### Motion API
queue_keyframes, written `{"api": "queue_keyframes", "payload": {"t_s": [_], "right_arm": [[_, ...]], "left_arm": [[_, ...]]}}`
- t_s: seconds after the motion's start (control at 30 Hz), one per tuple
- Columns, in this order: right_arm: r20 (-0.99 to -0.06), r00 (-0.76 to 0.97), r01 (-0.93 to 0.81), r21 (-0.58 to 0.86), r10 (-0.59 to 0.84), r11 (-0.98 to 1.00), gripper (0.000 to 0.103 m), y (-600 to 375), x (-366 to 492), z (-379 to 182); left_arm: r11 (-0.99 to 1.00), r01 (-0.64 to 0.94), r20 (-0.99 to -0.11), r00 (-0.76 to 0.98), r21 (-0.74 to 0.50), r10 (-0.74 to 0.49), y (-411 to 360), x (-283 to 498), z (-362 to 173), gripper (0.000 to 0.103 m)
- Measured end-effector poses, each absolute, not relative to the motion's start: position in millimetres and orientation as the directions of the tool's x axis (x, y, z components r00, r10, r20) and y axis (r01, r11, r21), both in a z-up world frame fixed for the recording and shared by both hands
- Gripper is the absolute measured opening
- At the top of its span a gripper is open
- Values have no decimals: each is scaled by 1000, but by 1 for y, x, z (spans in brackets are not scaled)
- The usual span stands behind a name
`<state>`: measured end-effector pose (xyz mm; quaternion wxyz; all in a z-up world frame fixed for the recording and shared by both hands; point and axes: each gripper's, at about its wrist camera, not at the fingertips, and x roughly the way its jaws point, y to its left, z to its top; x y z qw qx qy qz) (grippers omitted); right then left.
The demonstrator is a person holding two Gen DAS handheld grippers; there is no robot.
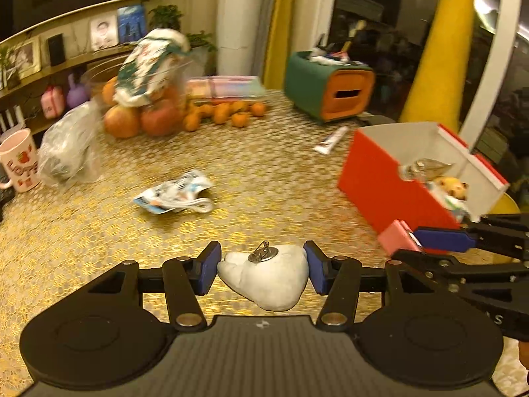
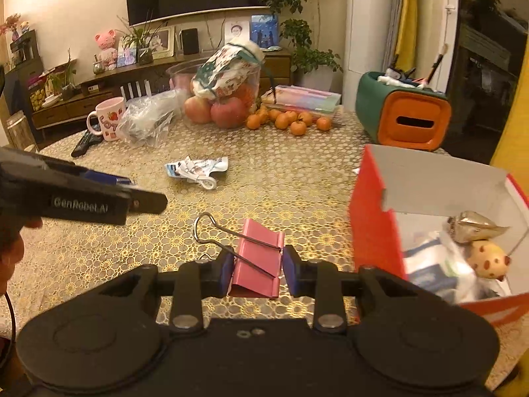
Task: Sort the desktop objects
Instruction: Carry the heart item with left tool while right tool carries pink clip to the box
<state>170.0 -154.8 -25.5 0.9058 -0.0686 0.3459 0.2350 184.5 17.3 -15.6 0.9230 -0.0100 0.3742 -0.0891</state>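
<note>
Item: white soft plush charm with metal ring (image 1: 266, 276), pinched across its sides in the left gripper (image 1: 263, 273) jaws above the table (image 1: 264, 172). Likely light, squashy.

Item: pink metal binder clip (image 2: 259, 258), pinched flat-sided in the right gripper (image 2: 256, 269) jaws beside the red cardboard box (image 2: 373, 231). Likely stiff, slick.

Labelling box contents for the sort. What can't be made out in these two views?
- Red box contents: right wrist view, near wall and frame edge cut them off.
- Toothpaste-like tube: left wrist view, label blurred.
- Remote control: right wrist view, pink mug covers its far end.
</note>
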Motion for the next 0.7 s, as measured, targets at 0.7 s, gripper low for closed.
{"api": "queue_keyframes", "payload": {"t_s": [0.7], "right_arm": [[-618, 715, -357, 79, 327, 931, 31, -261, 167, 0]], "left_arm": [[936, 349, -675, 677, -53, -291, -103, 182, 12, 53]]}}
